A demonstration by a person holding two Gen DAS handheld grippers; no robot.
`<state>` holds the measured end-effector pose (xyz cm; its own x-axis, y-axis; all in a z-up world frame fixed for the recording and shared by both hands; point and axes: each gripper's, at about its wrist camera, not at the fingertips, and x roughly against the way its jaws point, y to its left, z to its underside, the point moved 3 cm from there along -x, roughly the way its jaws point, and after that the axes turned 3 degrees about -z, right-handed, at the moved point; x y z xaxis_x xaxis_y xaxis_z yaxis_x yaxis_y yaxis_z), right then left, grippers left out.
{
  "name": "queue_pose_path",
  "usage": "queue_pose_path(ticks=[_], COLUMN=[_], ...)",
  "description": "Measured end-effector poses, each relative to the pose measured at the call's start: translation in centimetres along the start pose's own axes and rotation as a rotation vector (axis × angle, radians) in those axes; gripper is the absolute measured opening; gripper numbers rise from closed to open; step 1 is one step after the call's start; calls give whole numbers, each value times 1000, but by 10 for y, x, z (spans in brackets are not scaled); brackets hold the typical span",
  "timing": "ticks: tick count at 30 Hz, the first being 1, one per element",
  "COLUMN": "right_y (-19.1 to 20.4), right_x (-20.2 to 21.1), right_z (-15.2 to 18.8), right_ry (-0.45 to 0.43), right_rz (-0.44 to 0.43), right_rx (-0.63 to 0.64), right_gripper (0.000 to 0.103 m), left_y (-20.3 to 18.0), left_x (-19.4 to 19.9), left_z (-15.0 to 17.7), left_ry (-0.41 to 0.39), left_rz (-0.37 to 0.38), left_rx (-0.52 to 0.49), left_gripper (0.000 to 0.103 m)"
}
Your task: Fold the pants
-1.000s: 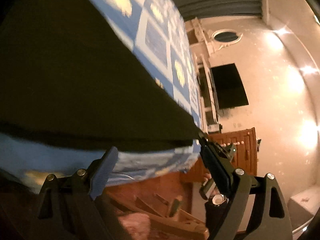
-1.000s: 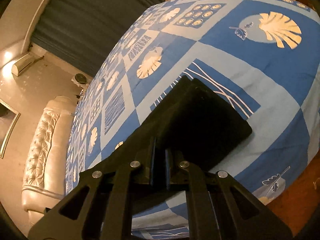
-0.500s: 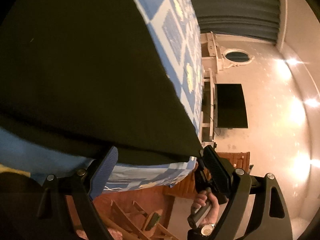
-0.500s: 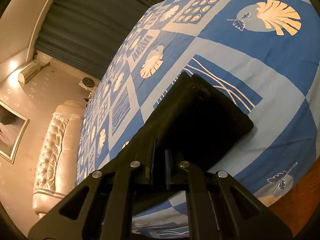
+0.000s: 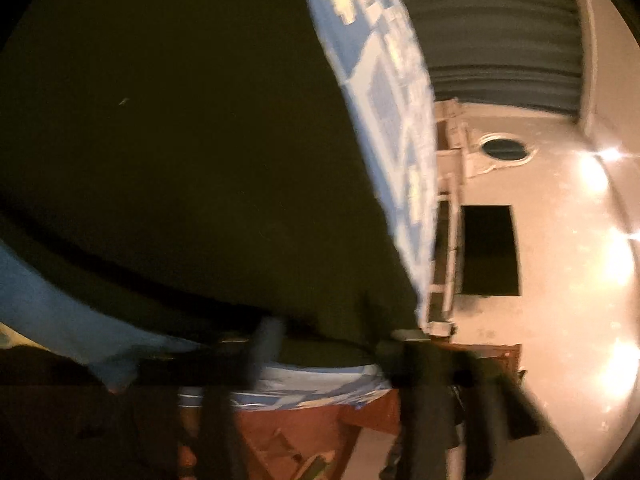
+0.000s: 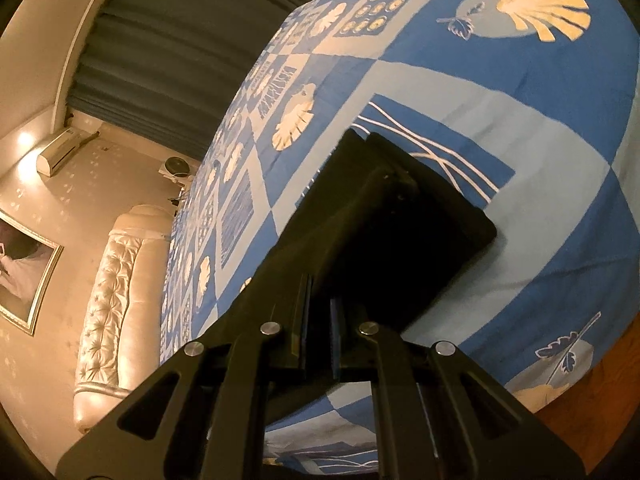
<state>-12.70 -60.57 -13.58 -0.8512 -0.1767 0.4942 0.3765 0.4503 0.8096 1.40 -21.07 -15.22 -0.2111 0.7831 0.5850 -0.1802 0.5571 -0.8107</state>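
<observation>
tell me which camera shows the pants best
The right wrist view: the pants lie sharp on the bedspread, folded edges visible. The left wrist view is blurred, showing them only as a dark mass.

1 pants [image 6: 384, 240], 2 grippers [image 6: 320, 316] [image 5: 320, 344]

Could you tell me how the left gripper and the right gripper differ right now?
The right gripper is sharp in its view; the left gripper is smeared by motion blur. The right gripper's jaws are closed on the black pants; the left gripper's jaws stand apart. Both point toward the pants lying on the blue bedspread.
</observation>
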Motion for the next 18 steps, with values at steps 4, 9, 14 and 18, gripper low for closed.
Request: queue_pose_path(ticks=[4, 9, 14, 18], right_y=[-6, 8, -7, -37], right_x=[1, 14, 17, 8], right_z=[3, -1, 3, 12], right_ry=[-5, -31, -3, 34], right_rz=[-3, -27, -3, 52], right_rx=[-17, 20, 8, -37], right_gripper=[7, 6, 6, 6], left_y=[13, -16, -22, 10], left_x=[-2, 21, 24, 3], left_z=[0, 8, 14, 16], left_ry=[19, -41, -22, 44], left_rz=[4, 4, -5, -63], left_rx=[58, -99, -147, -106], left_gripper=[7, 7, 7, 8])
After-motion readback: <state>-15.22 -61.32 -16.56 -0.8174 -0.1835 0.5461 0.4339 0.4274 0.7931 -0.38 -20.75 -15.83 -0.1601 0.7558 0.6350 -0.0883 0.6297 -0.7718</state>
